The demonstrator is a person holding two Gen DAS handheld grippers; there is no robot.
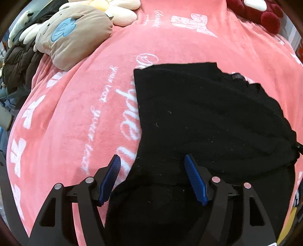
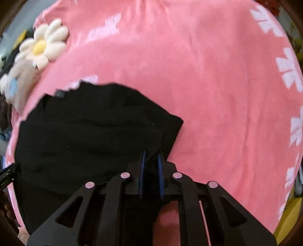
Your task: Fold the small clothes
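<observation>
A black garment [image 1: 208, 117] lies folded on the pink blanket [image 1: 85, 94], with a small label at its far edge. My left gripper [image 1: 151, 158] is open above the garment's near left edge. The cloth's edge runs under the gap, and the blue pads [image 1: 195, 179] do not press on it. In the right wrist view the black garment [image 2: 85, 136] fills the lower left. My right gripper [image 2: 151, 154] is shut on a bunch of the cloth at its near right corner, with dark fabric filling the narrow gap between the pads.
Plush pillows [image 1: 75, 36] and a flower cushion [image 2: 42, 44] sit at the far left of the blanket [image 2: 217, 85]. A dark red plush [image 1: 265, 17] is at the far right. A dark puffer jacket [image 1: 19, 66] lies past the left edge.
</observation>
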